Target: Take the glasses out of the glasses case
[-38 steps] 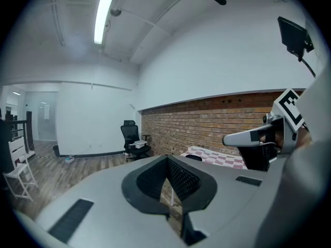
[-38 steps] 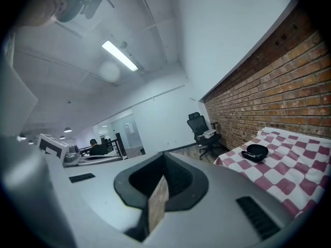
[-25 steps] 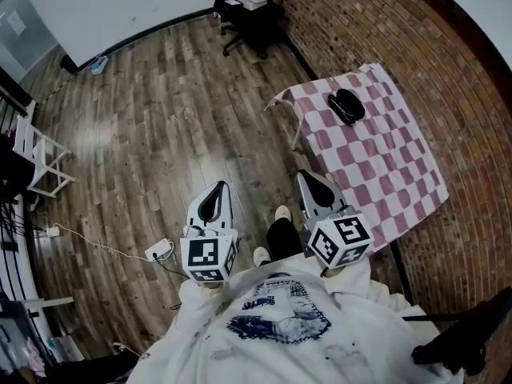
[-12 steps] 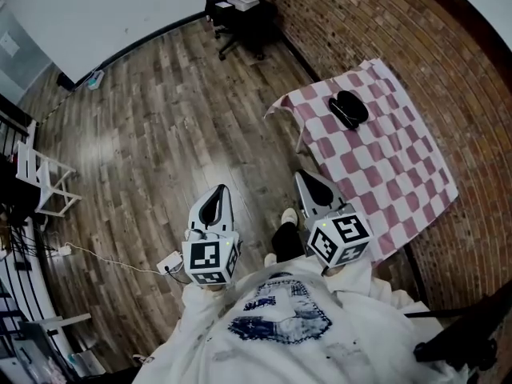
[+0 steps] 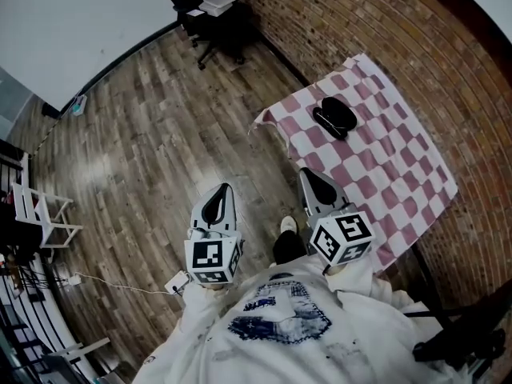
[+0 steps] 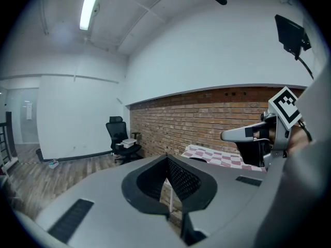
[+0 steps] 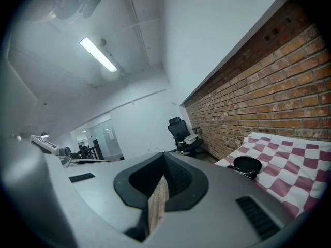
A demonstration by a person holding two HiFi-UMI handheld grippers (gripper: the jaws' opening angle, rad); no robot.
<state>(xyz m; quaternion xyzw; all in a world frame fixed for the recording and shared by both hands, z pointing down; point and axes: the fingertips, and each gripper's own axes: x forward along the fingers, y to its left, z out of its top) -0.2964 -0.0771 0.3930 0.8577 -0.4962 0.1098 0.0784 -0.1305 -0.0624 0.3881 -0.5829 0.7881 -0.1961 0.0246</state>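
Head view: wood floor [image 5: 144,134], brick wall [image 5: 384,22], checkered table [image 5: 388,174] with glasses case [image 5: 334,117]; left gripper [image 5: 225,190], right gripper [image 5: 307,176] both closed.

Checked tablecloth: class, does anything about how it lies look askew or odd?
The checked tablecloth looks slightly askew: its left corner in the head view hangs off the edge in a loose fold. The black glasses case lies on it; nothing is spilled.
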